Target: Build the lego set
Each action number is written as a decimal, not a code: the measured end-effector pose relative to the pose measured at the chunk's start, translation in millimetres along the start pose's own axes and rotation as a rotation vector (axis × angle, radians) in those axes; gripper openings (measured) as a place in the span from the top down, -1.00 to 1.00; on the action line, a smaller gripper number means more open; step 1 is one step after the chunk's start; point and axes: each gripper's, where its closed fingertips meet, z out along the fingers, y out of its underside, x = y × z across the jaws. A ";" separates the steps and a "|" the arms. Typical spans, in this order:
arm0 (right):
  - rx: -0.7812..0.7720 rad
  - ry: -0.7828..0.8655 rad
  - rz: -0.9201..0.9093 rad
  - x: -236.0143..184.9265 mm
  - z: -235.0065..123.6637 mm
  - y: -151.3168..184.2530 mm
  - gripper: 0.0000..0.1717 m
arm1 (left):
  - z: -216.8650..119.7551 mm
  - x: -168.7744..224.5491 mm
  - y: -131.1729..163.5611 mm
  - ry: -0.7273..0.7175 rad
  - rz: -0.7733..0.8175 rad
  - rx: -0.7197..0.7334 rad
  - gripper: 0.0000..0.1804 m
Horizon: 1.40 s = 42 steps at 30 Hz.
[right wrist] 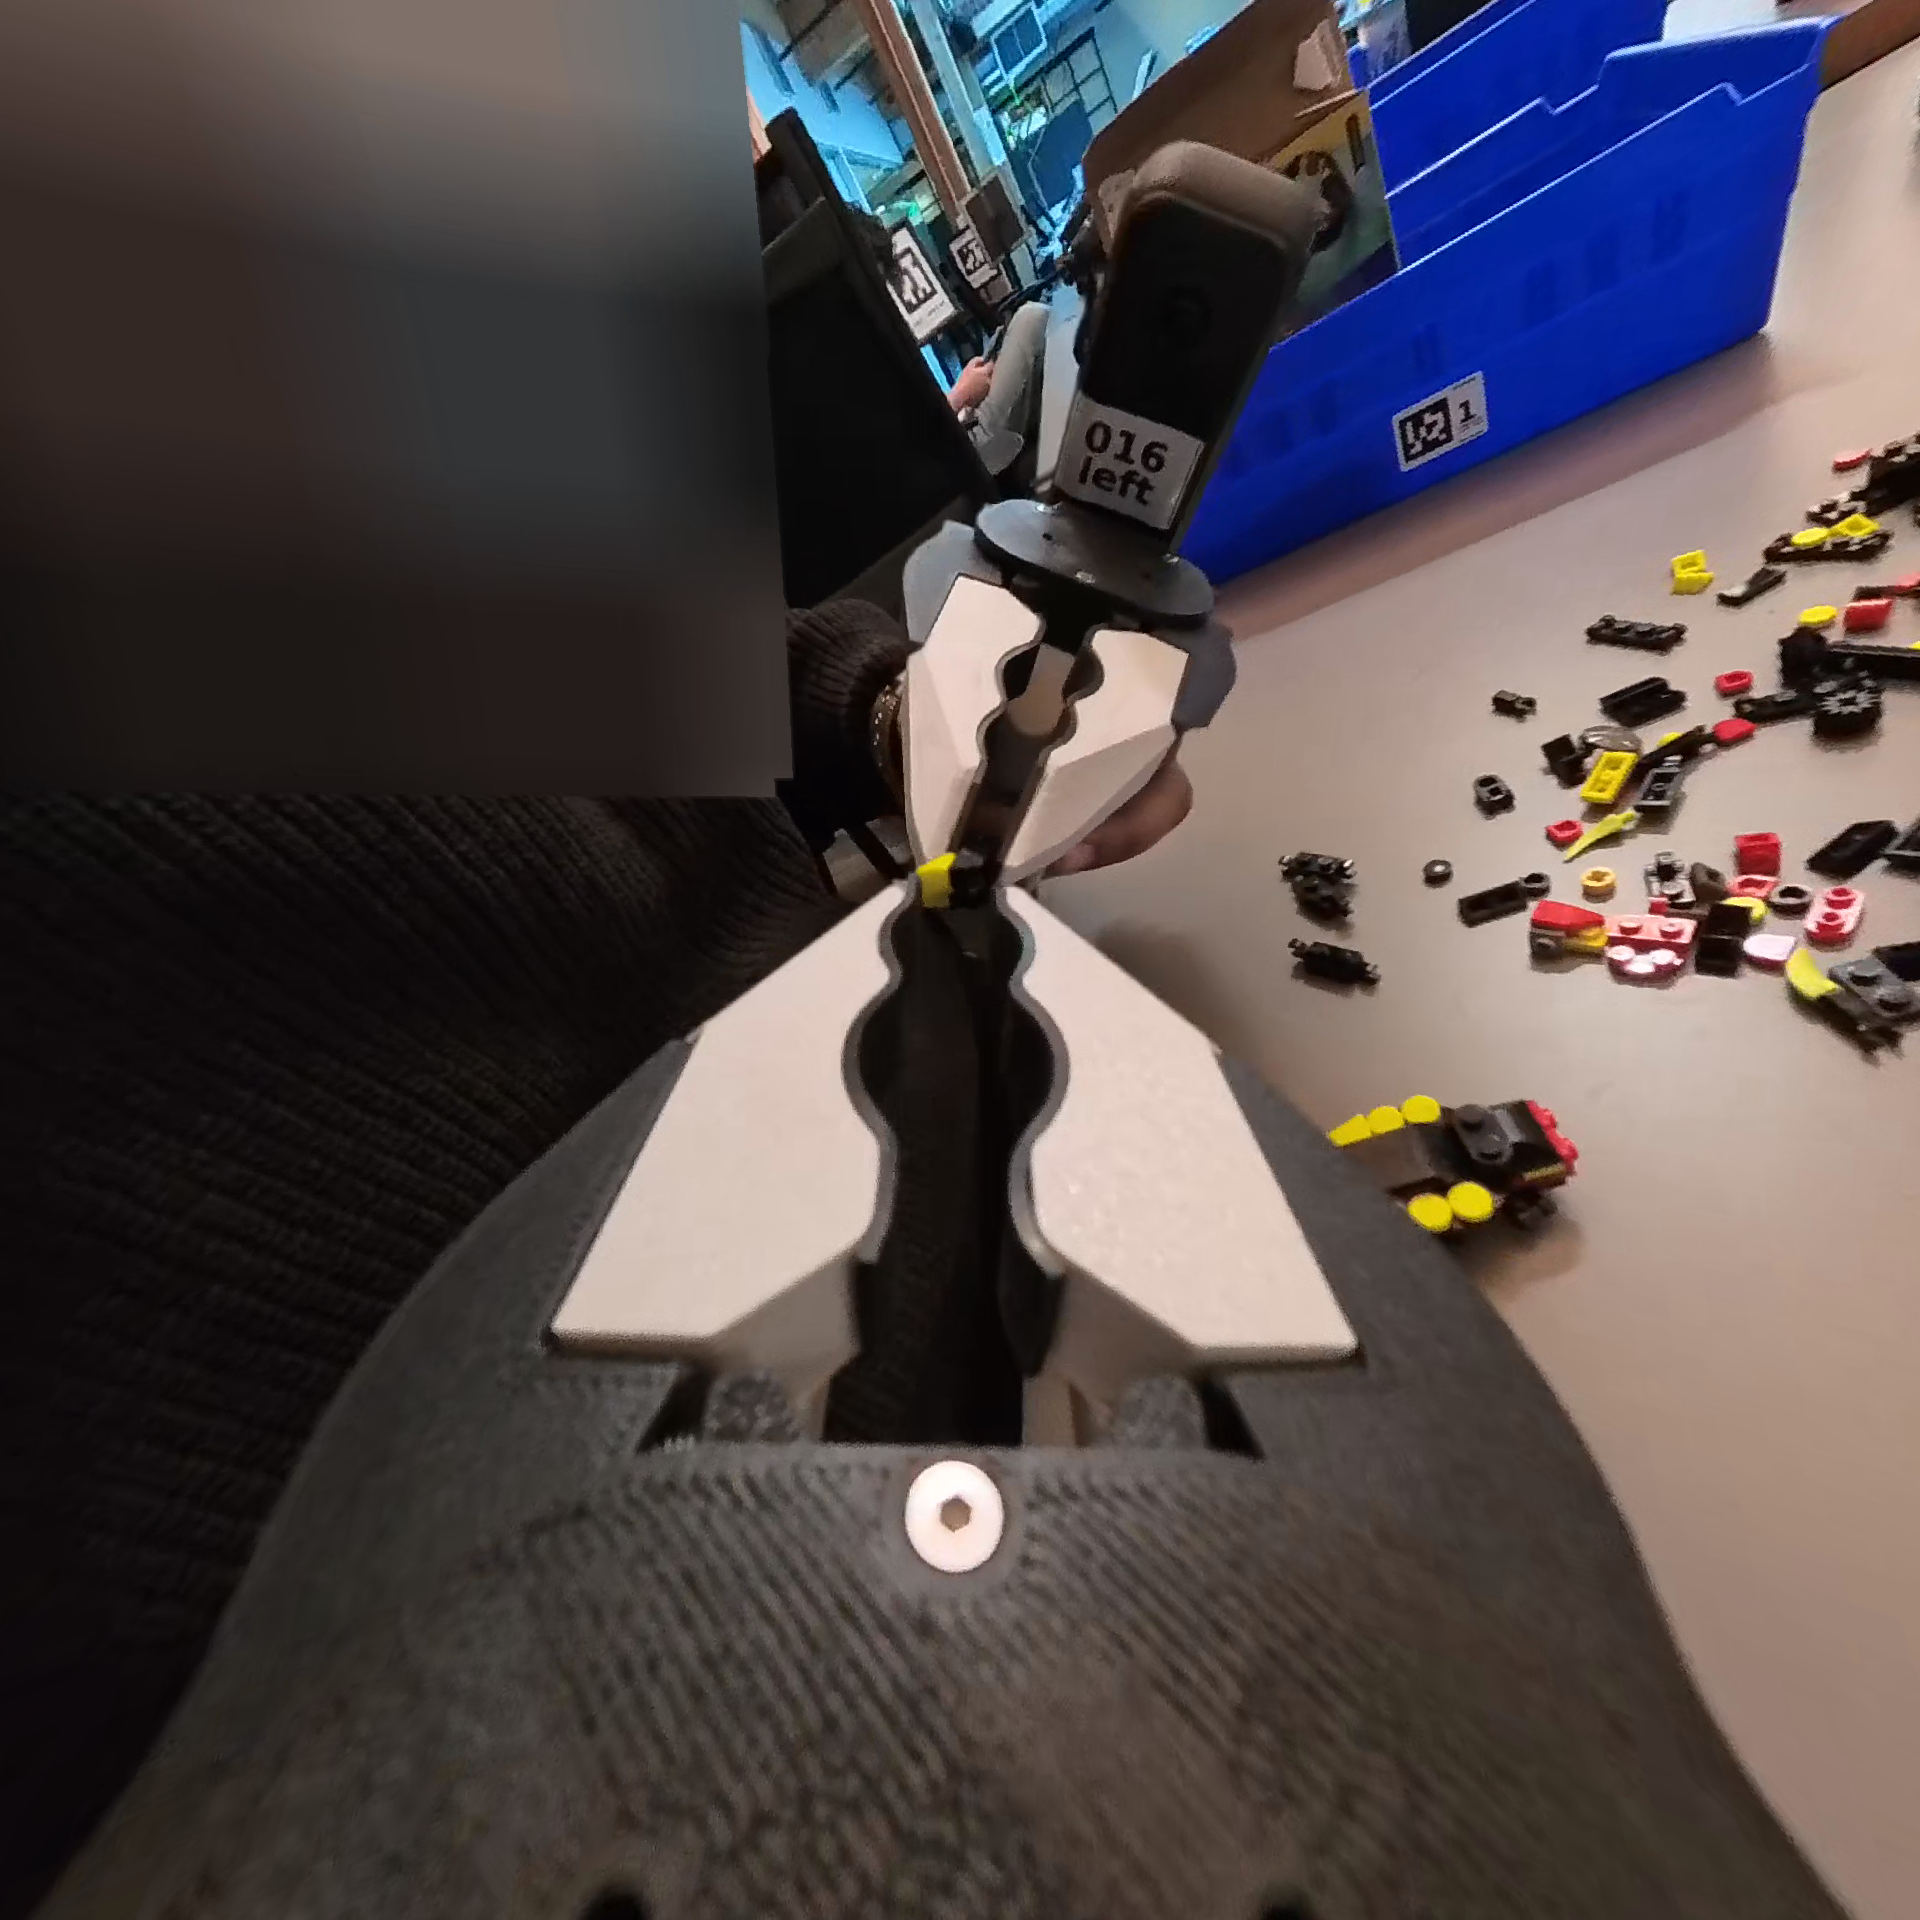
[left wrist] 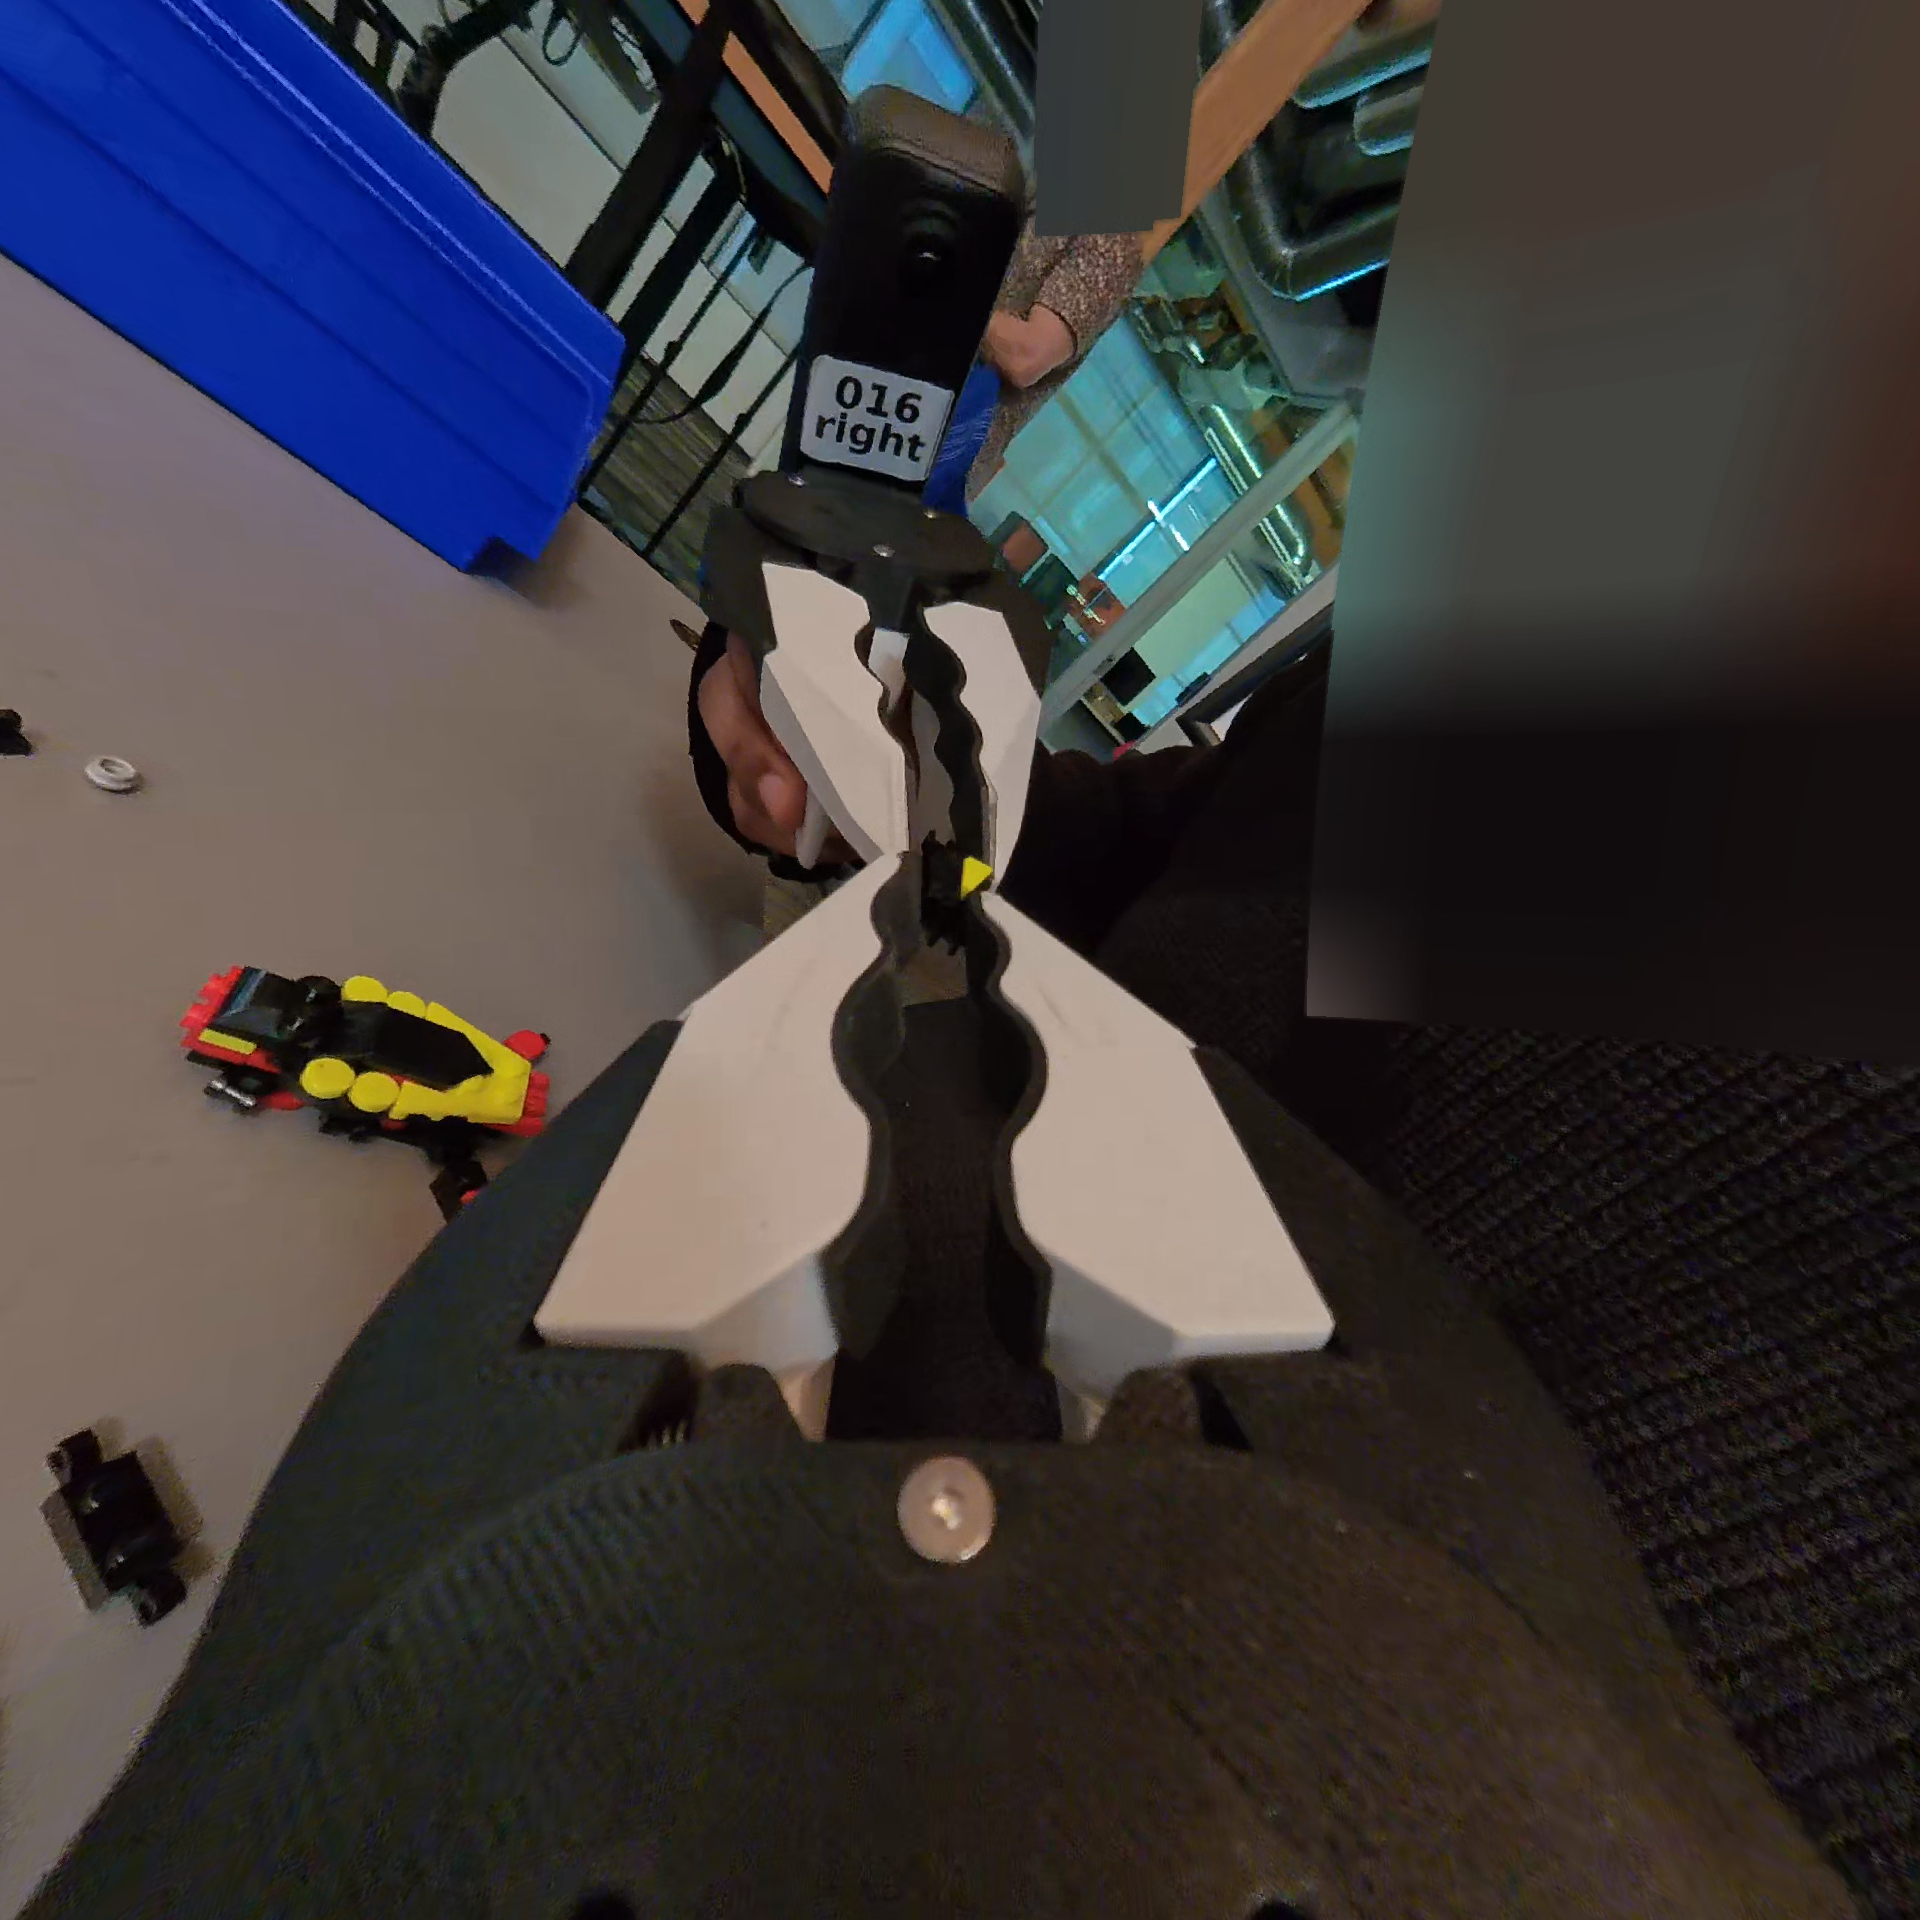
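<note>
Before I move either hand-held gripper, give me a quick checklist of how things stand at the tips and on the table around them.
1. Left hand-held gripper closed on the small black and yellow brick piece: ok.
2. Right hand-held gripper closed on the same piece: ok.
3. The piece held in the air, off the grey table: ok.
4. Which part of the piece each pad presses: cannot tell, too small.
5. Partly built red, yellow and black brick car lying apart from both grippers: ok.
6. Loose bricks and blue bin away from the tips: ok.
</note>
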 end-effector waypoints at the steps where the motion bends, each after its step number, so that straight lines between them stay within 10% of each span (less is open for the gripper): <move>1: 0.002 -0.002 0.005 0.5 -0.3 -0.1 0.88 | 0.1 -0.6 -0.2 -0.013 0.014 -0.005 0.94; 42: 0.010 0.153 -0.114 16.6 -0.7 -3.0 0.88 | -3.8 -17.7 -1.3 -0.234 0.196 -0.050 0.95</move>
